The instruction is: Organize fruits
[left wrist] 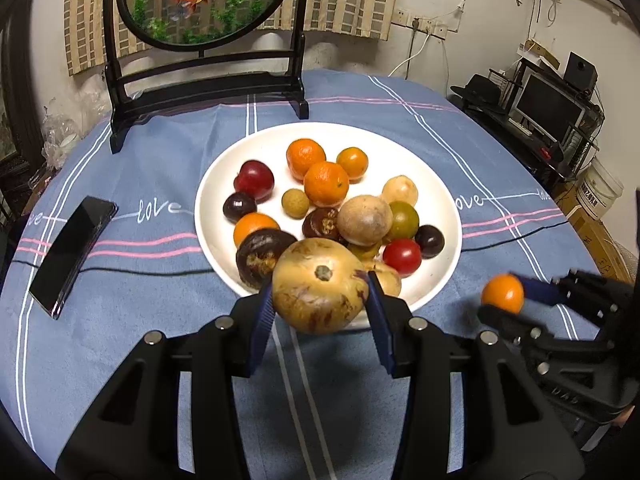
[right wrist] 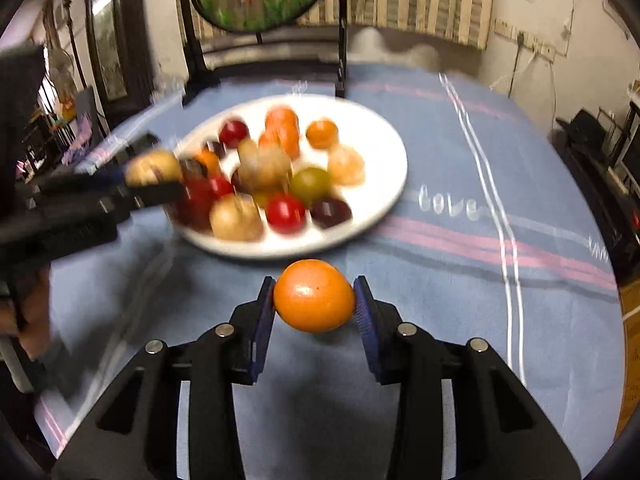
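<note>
Plate (left wrist: pixel 224 184): approx 16 fruits; 2 grippers, 1 fruit each.

Left claw (left wrist: pixel 320 300): angled downward, pads clamped on a held fruit. Right claw (right wrist: pixel 314 300): angled downward, likewise clamped.

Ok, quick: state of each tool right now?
Left tool: closed on the tan fruit.
Right tool: closed on the orange.
</note>
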Motion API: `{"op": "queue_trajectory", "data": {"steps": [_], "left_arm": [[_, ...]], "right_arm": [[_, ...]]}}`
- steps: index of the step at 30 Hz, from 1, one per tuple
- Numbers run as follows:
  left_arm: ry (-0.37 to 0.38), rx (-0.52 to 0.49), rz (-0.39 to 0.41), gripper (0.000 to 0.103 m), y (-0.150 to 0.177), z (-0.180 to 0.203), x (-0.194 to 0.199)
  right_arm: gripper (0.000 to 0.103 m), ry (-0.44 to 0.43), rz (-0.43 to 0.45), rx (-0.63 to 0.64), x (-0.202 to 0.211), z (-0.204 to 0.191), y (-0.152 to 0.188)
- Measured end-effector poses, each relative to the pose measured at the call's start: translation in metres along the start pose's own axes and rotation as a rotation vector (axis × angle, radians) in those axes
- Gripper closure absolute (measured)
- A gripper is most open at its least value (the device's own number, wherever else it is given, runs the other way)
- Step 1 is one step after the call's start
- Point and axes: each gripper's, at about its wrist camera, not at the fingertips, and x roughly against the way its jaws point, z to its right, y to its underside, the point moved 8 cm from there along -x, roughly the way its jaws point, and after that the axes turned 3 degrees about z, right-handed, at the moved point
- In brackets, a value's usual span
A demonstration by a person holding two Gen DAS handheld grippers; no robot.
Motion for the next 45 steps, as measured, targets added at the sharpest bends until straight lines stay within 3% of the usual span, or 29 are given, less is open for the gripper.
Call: {"op": "queue_trajectory", "data": {"steps": [7, 10, 13, 16, 17, 25, 35, 45], "left_arm": [[-0.008, 0.022, 0.016, 0.059, -0.035, 0.001, -0.012], [-0.037, 0.070, 0.005, 0.059, -0.048, -0.010, -0.026], [-0.039, 0.114, -0.028, 0.054, -0.050, -0.020, -0.040], [-0.066, 0.104, -0.008, 0.030, -0.049, -0.026, -0.040], [-0.075, 0.100, -0.002, 0.026, -0.048, -0.027, -0.039], [-0.083, 0.090, -0.003, 0.012, -0.036, -0.025, -0.025], [-0.084, 0.100, -0.028, 0.009, 0.006, -0.015, 0.000], [-0.075, 0.134, -0.046, 0.008, 0.042, -0.005, 0.020]], "right_arm": [[0.063, -0.027, 0.147, -0.018, -0.010, -0.013, -0.066], [0.062, -0.039, 0.139, -0.085, -0.034, -0.003, -0.083], [0.047, -0.048, 0.115, -0.156, -0.049, 0.007, -0.085], [0.042, -0.036, 0.132, -0.157, -0.046, 0.013, -0.080], [0.042, -0.038, 0.124, -0.160, -0.045, 0.015, -0.077], [0.040, -0.028, 0.049, -0.169, -0.033, 0.023, -0.045], [0.038, 0.038, 0.035, -0.058, -0.007, 0.011, -0.007], [0.037, 0.068, 0.018, -0.048, 0.013, 0.007, 0.026]]}}
